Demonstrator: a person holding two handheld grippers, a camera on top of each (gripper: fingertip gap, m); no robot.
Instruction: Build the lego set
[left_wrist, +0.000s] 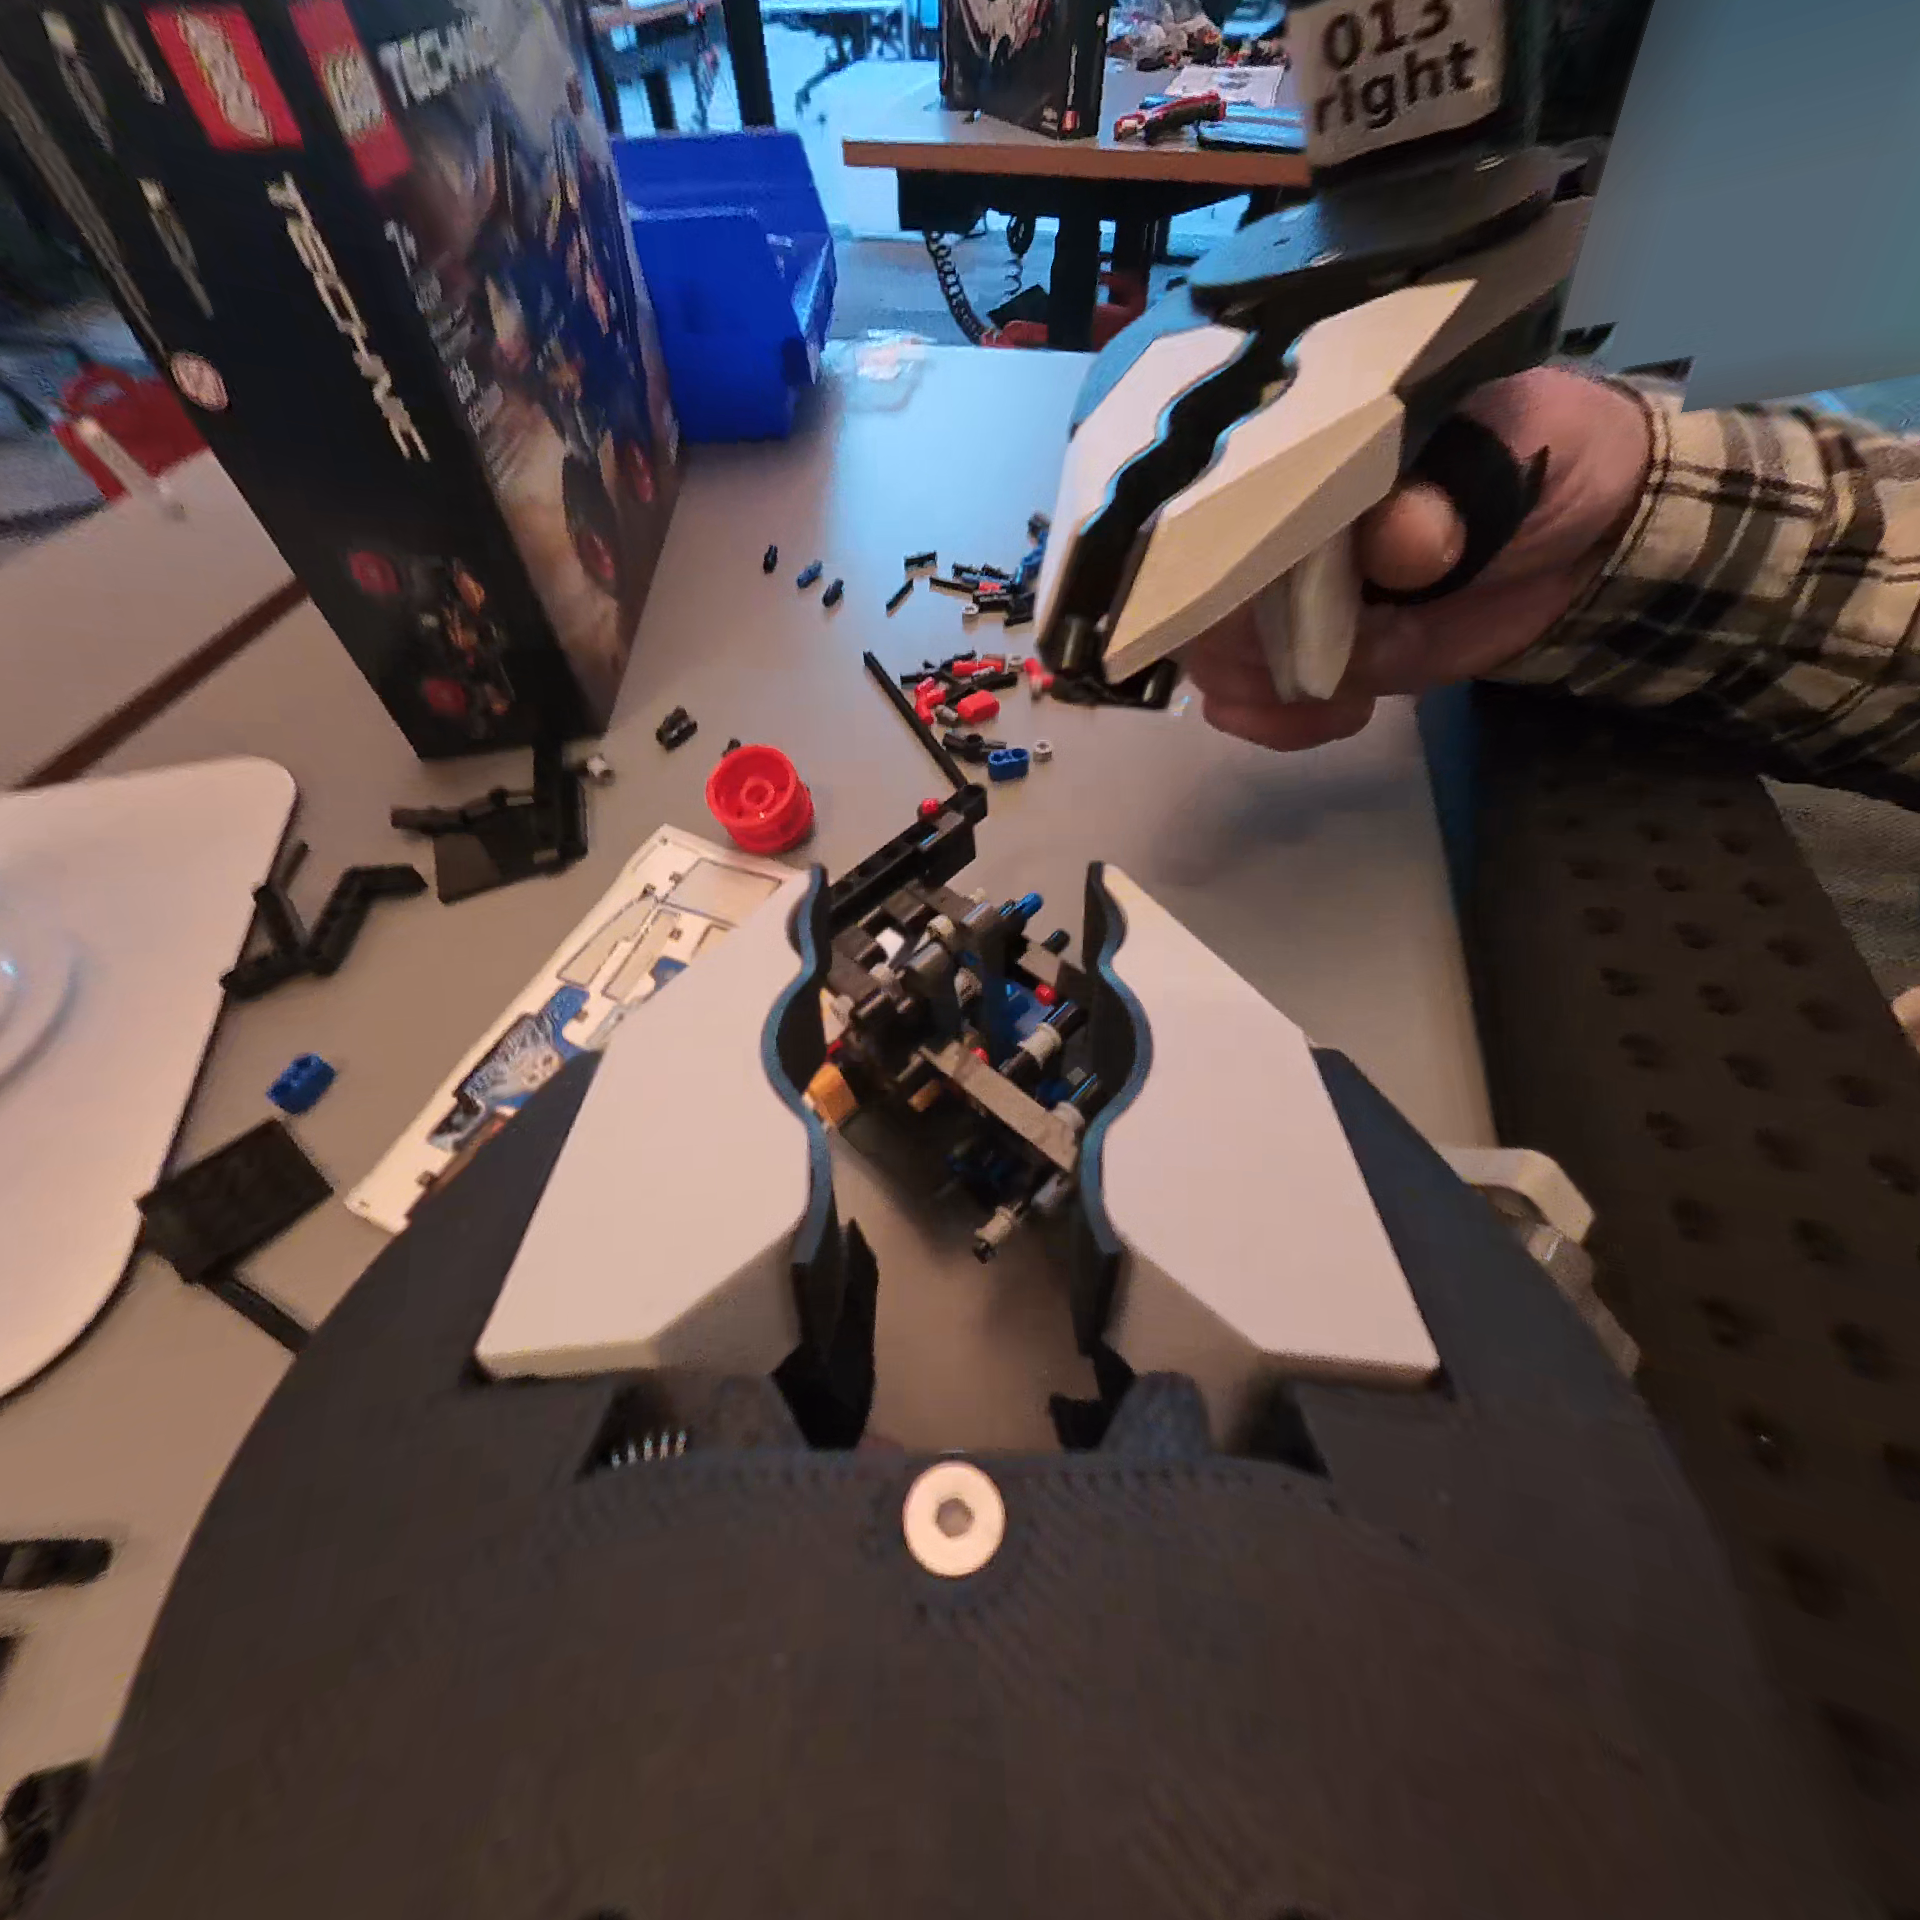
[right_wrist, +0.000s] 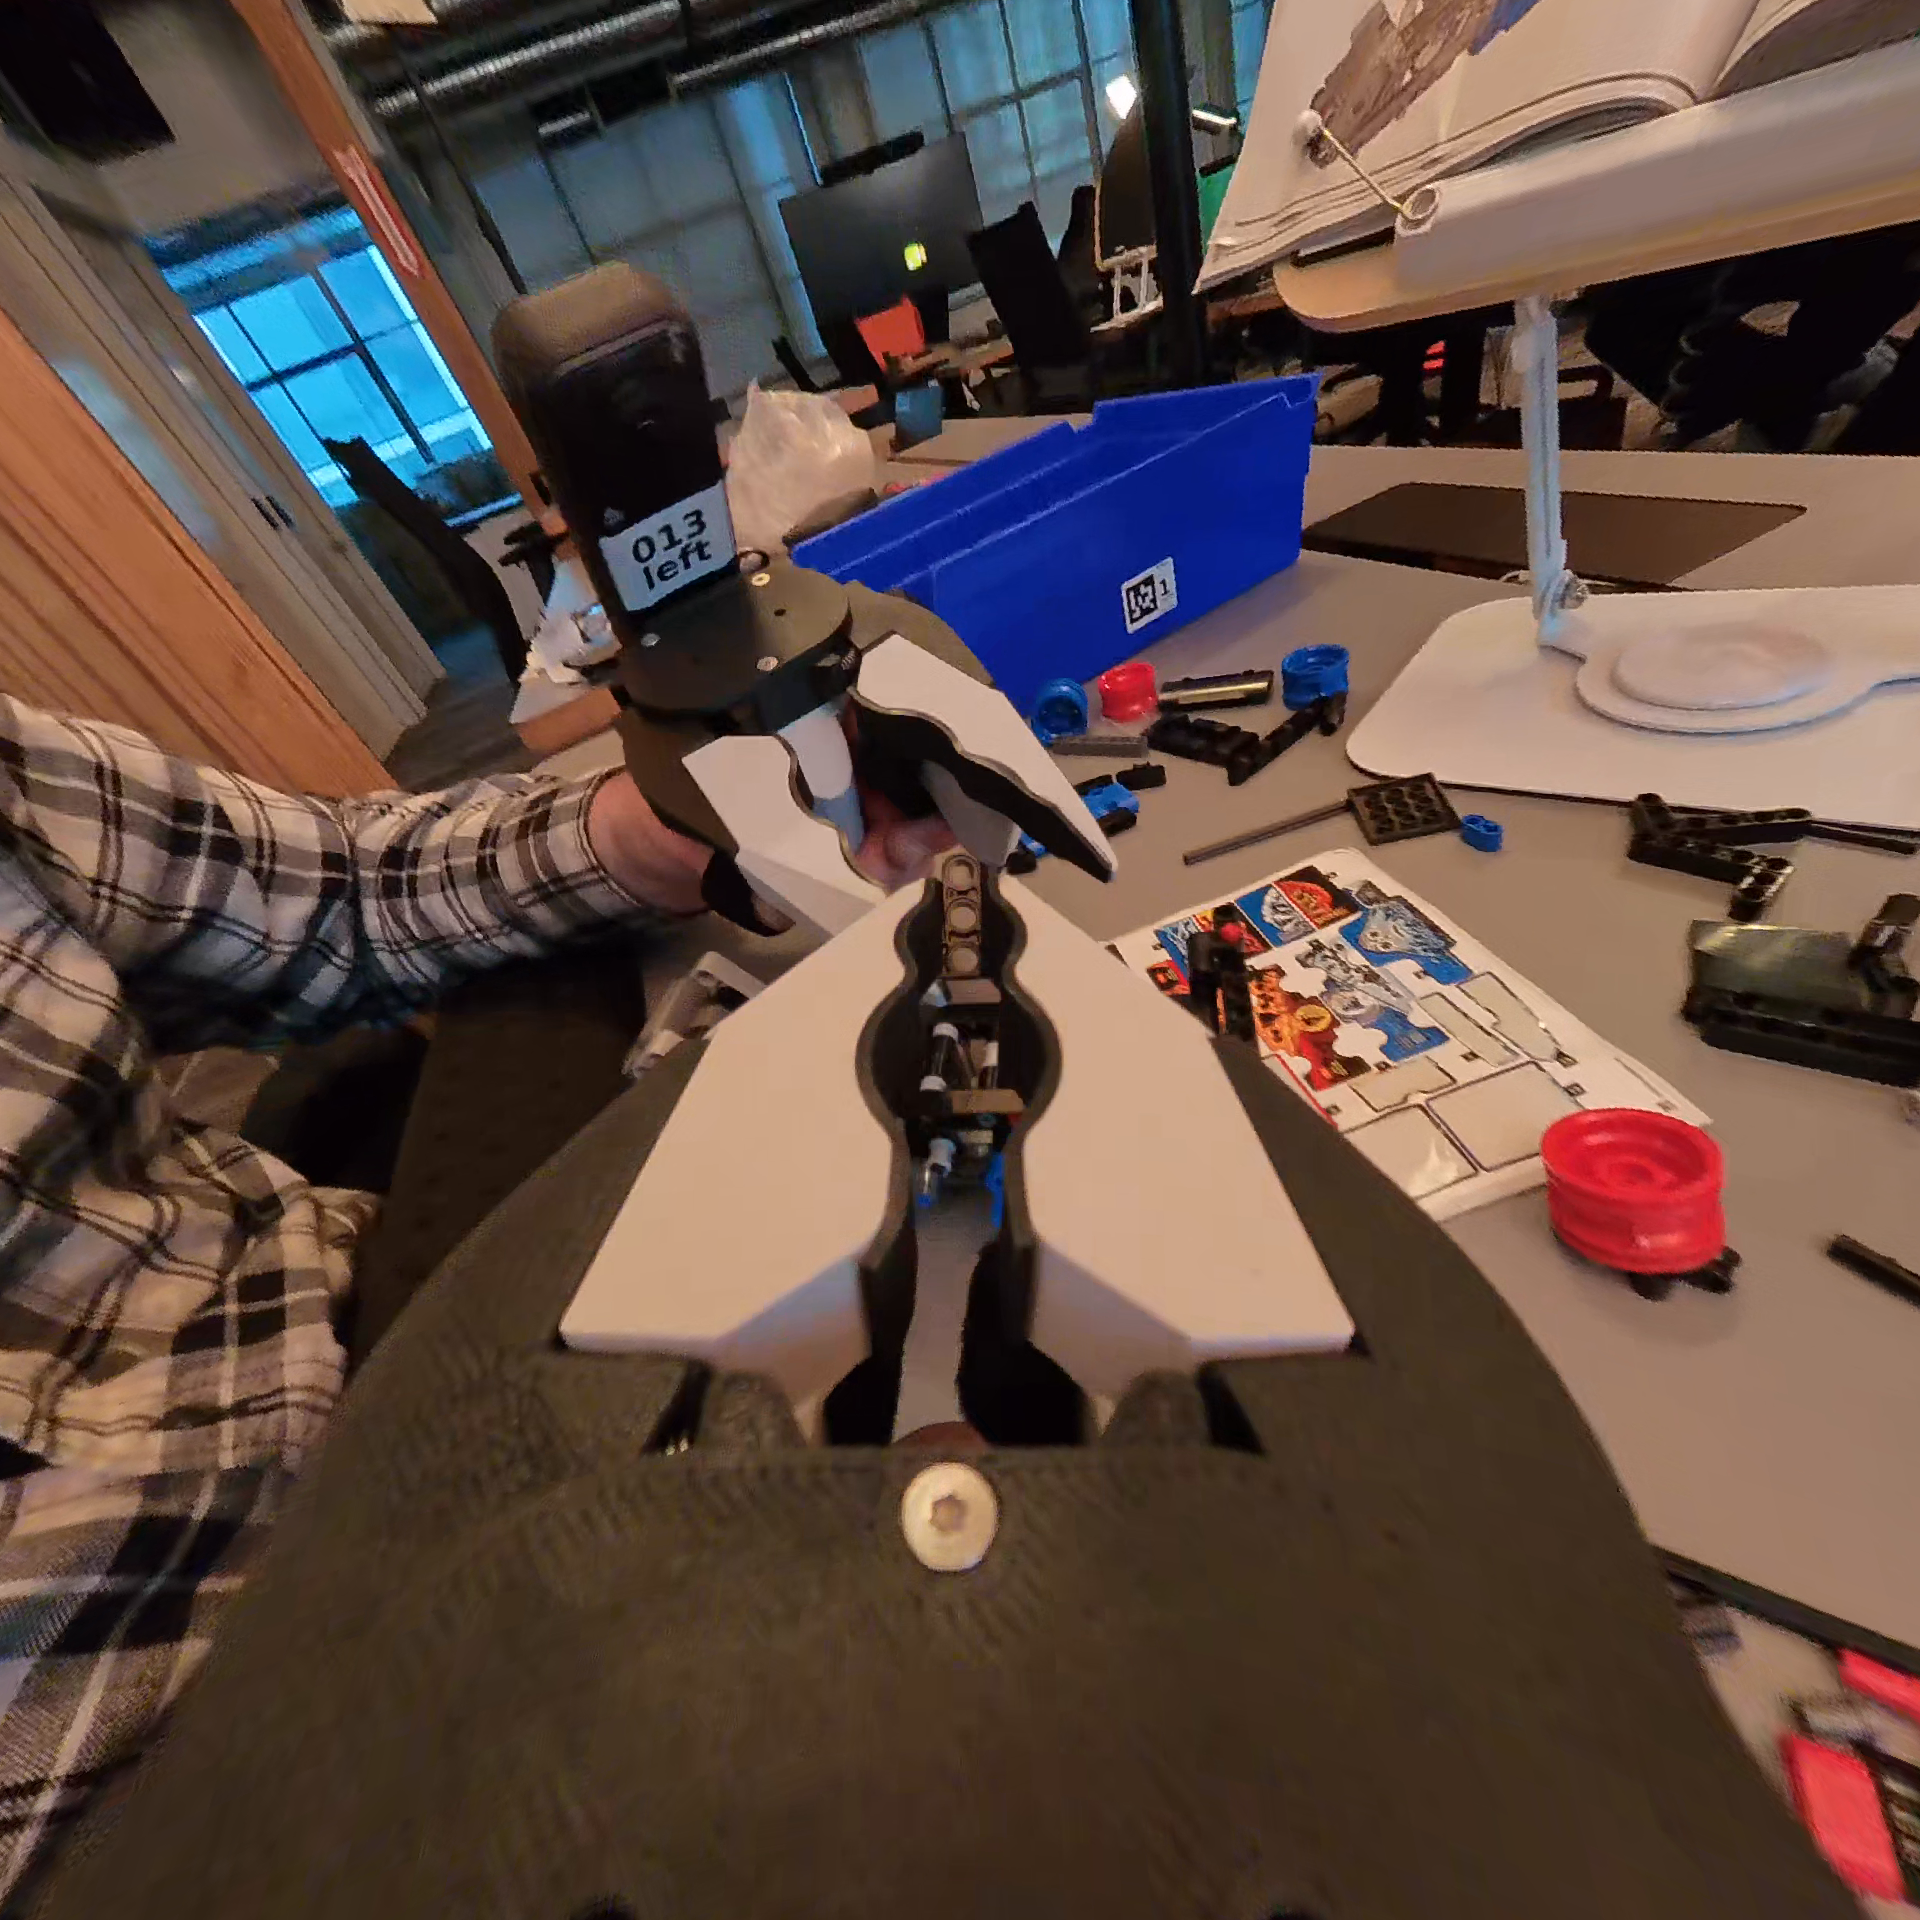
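A small Lego assembly (left_wrist: 956, 1039) of black, blue and grey parts lies on the grey table (left_wrist: 1195, 935). My left gripper (left_wrist: 956, 883) is open and hovers over it, one finger to each side. In the right wrist view the left gripper (right_wrist: 914, 821) shows open and empty above the assembly (right_wrist: 961, 1049), which I see through the narrow gap between my own fingers. My right gripper (right_wrist: 961, 883) is shut. In the left wrist view it (left_wrist: 1091, 665) hangs over a pile of small loose parts (left_wrist: 966, 696). I cannot tell whether it pinches a small part.
A sticker sheet (right_wrist: 1434, 1039) and a red wheel (right_wrist: 1631, 1195) lie beside the assembly. The set's box (left_wrist: 416, 364) stands at the back left, with a blue bin (right_wrist: 1091, 520) behind. A white book stand's base (right_wrist: 1662, 707) and black parts (right_wrist: 1797, 997) lie nearby. A dark perforated mat (left_wrist: 1662, 1039) borders the table. Tip to tip, the grippers are about 4 cm apart. The left tips stand about 12 cm off the red wheel (right_wrist: 1631, 1195).
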